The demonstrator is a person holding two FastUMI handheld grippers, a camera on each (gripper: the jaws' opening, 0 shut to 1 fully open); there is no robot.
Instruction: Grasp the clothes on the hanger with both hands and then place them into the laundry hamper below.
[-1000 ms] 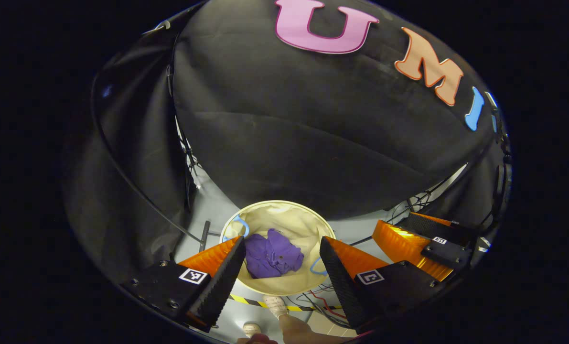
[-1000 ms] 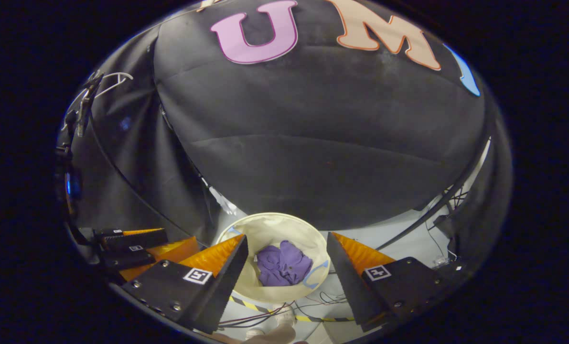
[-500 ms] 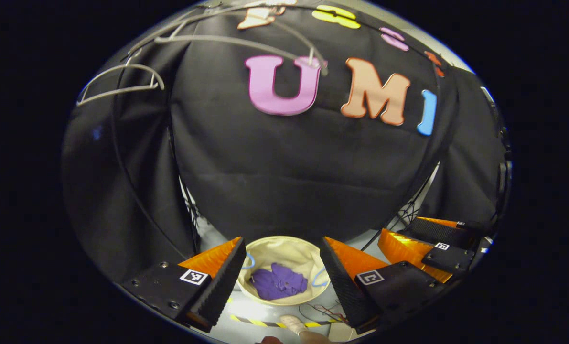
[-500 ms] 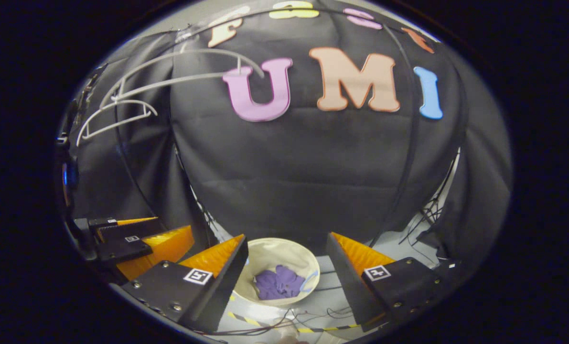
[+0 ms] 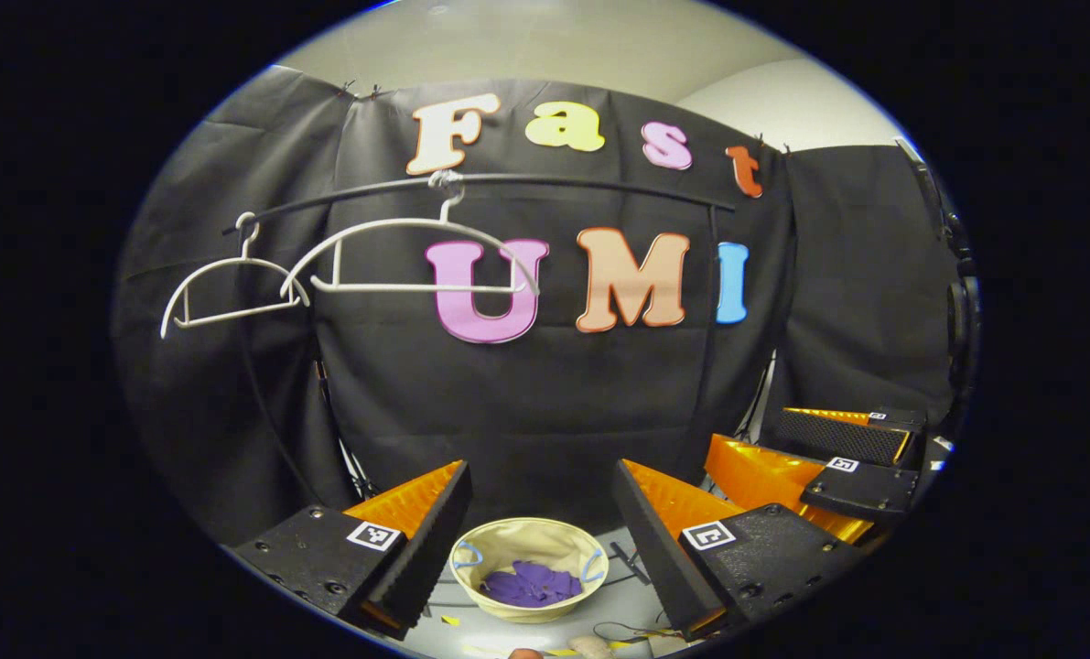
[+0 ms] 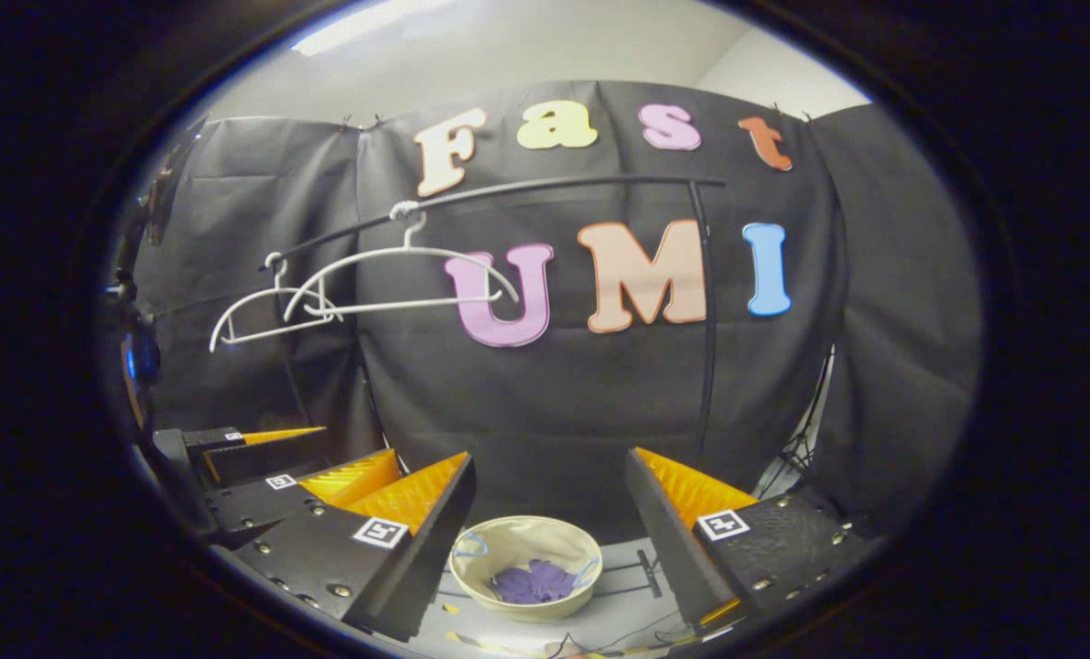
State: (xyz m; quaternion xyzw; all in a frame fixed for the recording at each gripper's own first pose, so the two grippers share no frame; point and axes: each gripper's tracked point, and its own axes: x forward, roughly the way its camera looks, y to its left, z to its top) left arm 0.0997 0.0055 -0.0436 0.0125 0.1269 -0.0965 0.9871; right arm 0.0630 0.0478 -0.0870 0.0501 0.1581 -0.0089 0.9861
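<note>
A purple garment (image 5: 531, 584) (image 6: 534, 582) lies crumpled inside the cream laundry hamper (image 5: 508, 540) (image 6: 517, 538) on the floor. Two bare white hangers (image 5: 398, 261) (image 6: 389, 275) hang on the black rail (image 5: 581, 183) (image 6: 563, 186) above it. My left gripper (image 5: 540, 540) is open and holds nothing, well above and in front of the hamper. My right gripper (image 6: 549, 540) is also open and holds nothing at about the same height. In the left gripper view the right gripper (image 5: 828, 458) shows at the right; in the right gripper view the left gripper (image 6: 270, 467) shows at the left.
A black upright pole (image 6: 707, 311) carries the rail's right end. Cables (image 5: 627, 560) and yellow-black tape (image 5: 554, 652) lie on the grey floor around the hamper. The tip of a shoe (image 5: 590, 647) shows at the bottom edge.
Both grippers have risen and tilted up from looking down into the hamper, so the rail and hangers came into sight. The purple garment stays in the hamper. Both stay open.
</note>
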